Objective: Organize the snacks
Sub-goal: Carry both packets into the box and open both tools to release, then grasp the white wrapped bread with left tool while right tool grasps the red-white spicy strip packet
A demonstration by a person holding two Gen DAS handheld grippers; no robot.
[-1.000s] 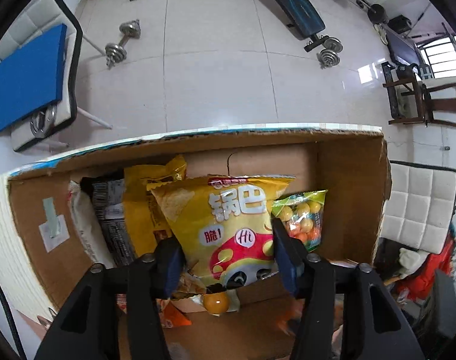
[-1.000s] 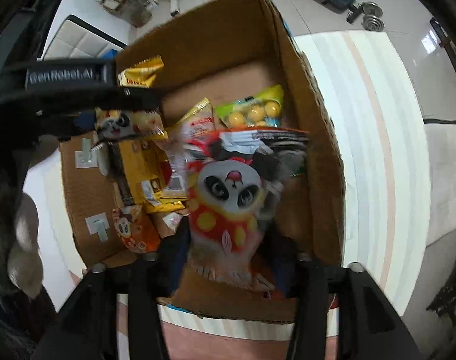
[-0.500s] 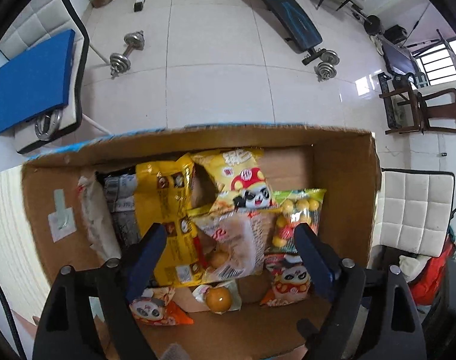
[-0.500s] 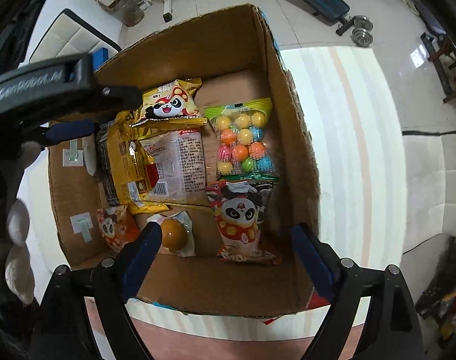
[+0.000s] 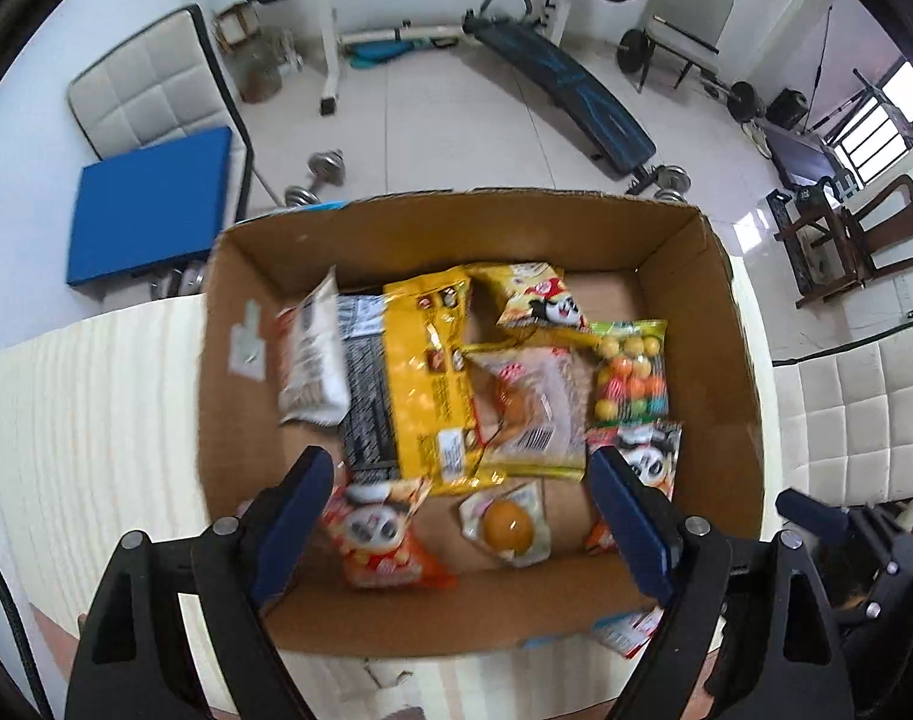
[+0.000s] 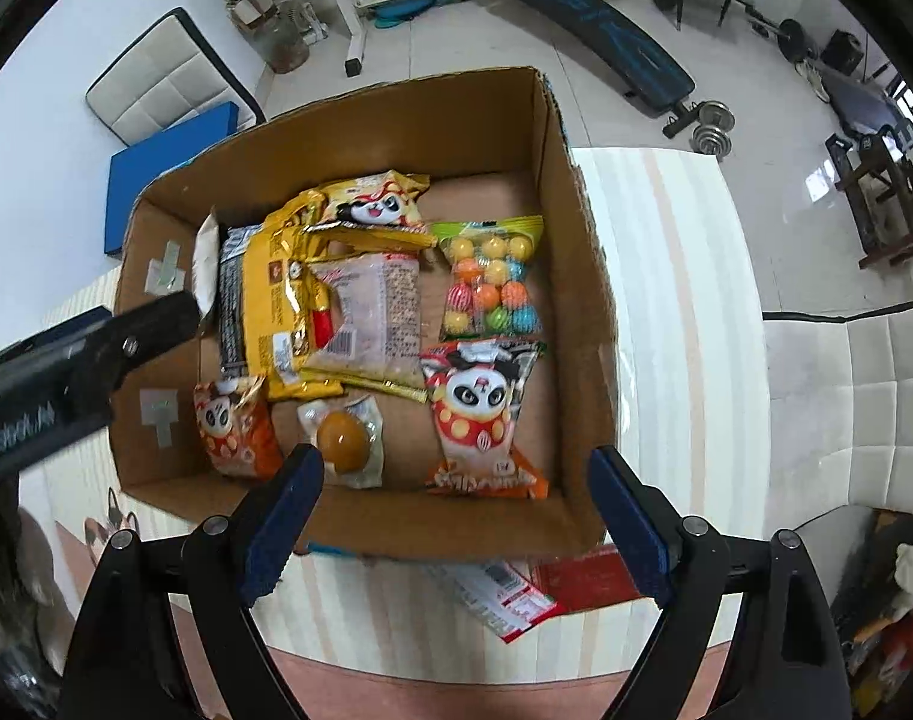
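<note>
Left wrist view: left hand-held gripper hangs above the cardboard box, jaws wide, nothing between the pads. Inside the box lie a yellow bag, a candy-ball bag, a small orange panda pack and a wrapped egg.

Right wrist view: right hand-held gripper also wide and empty, above the box's near wall. A red-and-orange panda bag lies flat near the right wall. On the surface, a red packet lies outside, just beside the box.

Judgement: the placing step looks complete; the next move likely calls for reaching to the red packet, closing on it and carrying it into free floor space in the box
</note>
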